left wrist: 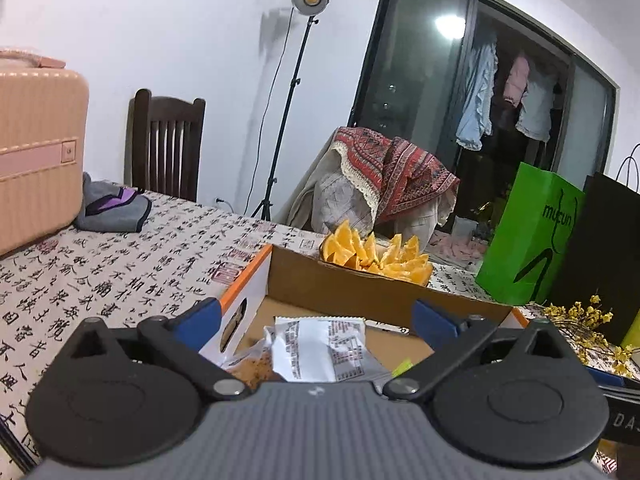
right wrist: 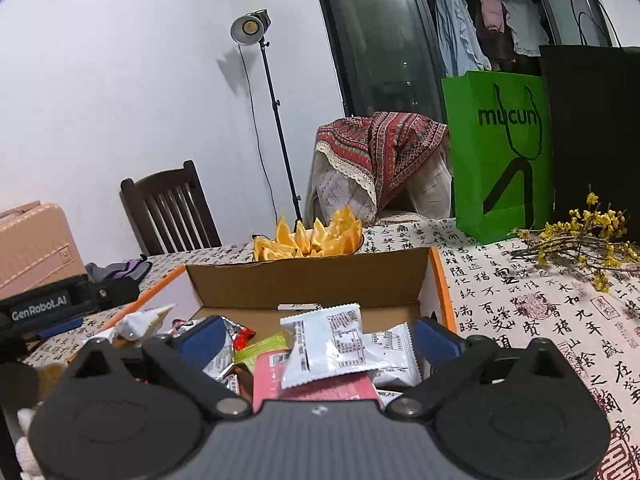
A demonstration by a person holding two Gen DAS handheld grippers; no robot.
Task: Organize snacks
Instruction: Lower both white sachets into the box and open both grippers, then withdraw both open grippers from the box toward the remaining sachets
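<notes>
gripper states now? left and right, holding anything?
Left gripper: open, holding nothing, above the white snack packet.
Right gripper: open, holding nothing, over the brown cardboard box.

This is a lived-in home, most likely a dining or living room. A table under a cloth printed with Chinese calligraphy holds a bowl of orange wedges, a cardboard box of packaged snacks, a spray of yellow flowers and a green paper shopping bag. A dark wooden dining chair stands against the white wall beside a pink suitcase. Laundry hangs behind a dark glass sliding door, and a patterned throw covers another chair. A studio lamp on a stand is the only non-domestic touch.
</notes>
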